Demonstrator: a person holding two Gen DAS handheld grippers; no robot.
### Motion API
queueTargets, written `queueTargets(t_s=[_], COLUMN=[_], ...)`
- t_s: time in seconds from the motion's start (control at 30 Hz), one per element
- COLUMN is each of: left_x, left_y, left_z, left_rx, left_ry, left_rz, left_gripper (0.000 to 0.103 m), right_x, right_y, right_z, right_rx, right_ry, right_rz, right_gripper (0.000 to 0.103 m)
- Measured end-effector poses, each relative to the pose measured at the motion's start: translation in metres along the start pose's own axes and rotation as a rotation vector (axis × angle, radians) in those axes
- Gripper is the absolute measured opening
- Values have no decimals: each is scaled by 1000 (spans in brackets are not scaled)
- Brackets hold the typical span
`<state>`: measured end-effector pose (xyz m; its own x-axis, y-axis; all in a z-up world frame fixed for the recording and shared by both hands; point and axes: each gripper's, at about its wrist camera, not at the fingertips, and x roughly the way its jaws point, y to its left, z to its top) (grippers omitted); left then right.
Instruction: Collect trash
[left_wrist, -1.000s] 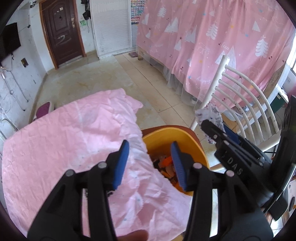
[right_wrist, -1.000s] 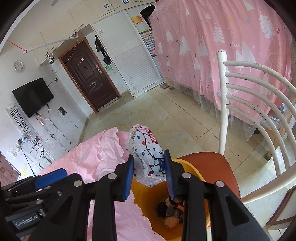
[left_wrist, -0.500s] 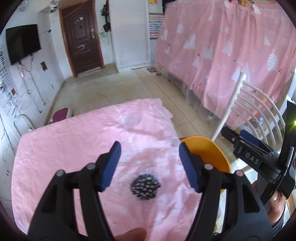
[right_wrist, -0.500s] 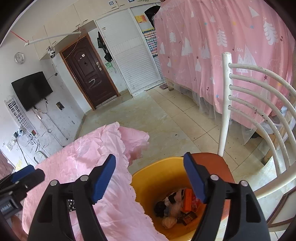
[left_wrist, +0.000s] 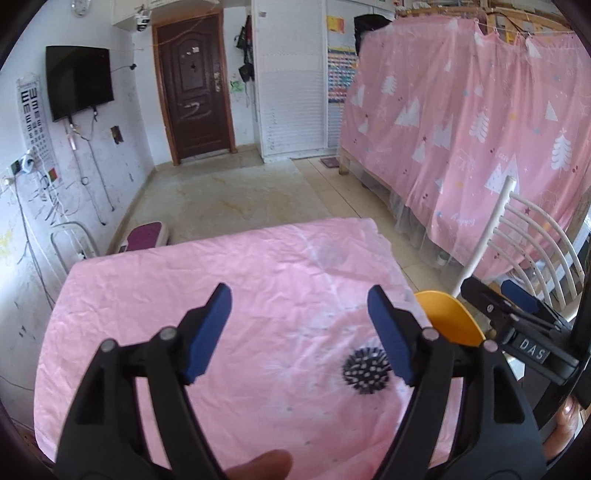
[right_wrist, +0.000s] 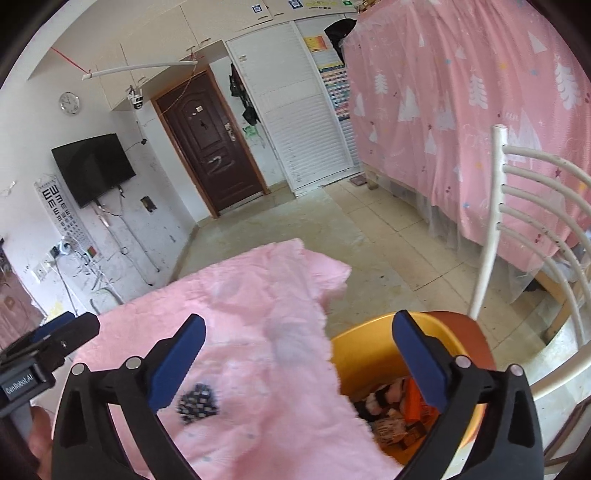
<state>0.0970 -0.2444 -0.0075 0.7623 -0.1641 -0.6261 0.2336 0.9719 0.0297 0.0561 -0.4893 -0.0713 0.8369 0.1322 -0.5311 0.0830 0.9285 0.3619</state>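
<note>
A black spiky ball with white dots (left_wrist: 365, 371) (right_wrist: 197, 402) lies on the pink tablecloth (left_wrist: 184, 280) (right_wrist: 258, 317) near its right edge. My left gripper (left_wrist: 299, 295) hovers over the cloth, its jaws opening with nothing between them; the ball sits just inside its right finger. My right gripper (right_wrist: 298, 319) is spread wide and still opening, empty, straddling the cloth's edge and the yellow bin (right_wrist: 369, 350) (left_wrist: 450, 321). Mixed trash (right_wrist: 391, 410) lies in the bin. Each gripper shows in the other's view: the right gripper (left_wrist: 498, 299), the left gripper (right_wrist: 66, 332).
The bin stands on the orange seat (right_wrist: 476, 328) of a white slatted chair (right_wrist: 495, 221) beside the table. A pink curtain (left_wrist: 461, 129) hangs at the right. Tiled floor (left_wrist: 229, 192) lies beyond the table. A person's fingertip (left_wrist: 258, 467) shows at the bottom.
The right gripper opened and the printed white bag it held is gone from its jaws. The left gripper opened wider and swung from the bin onto the table, bringing the spiky ball into view.
</note>
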Motion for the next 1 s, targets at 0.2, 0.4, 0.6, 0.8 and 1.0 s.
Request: queueTargets(t_s=[0.2, 0.4, 0.6, 0.8, 1.0], left_x=[-14, -27, -39, -47, -50], left_y=[33, 67, 97, 120, 134], left_z=[-4, -10, -17, -24, -28], left_rx=[-36, -76, -114, -139, -162], left_ry=[-28, -45, -54, -60, -59], left_rz=[23, 40, 46, 51, 55], left_gripper=[73, 73, 73, 73, 73], right_x=[2, 2, 6, 7, 10], right_y=[41, 84, 122, 150, 168], right_z=[0, -4, -10, -15, -19], right_rx=[-73, -150, -209, -258, -283], right_ry=[6, 3, 14, 17, 23], right_rz=[22, 36, 51, 59, 64], right_gripper=[91, 91, 91, 91, 91])
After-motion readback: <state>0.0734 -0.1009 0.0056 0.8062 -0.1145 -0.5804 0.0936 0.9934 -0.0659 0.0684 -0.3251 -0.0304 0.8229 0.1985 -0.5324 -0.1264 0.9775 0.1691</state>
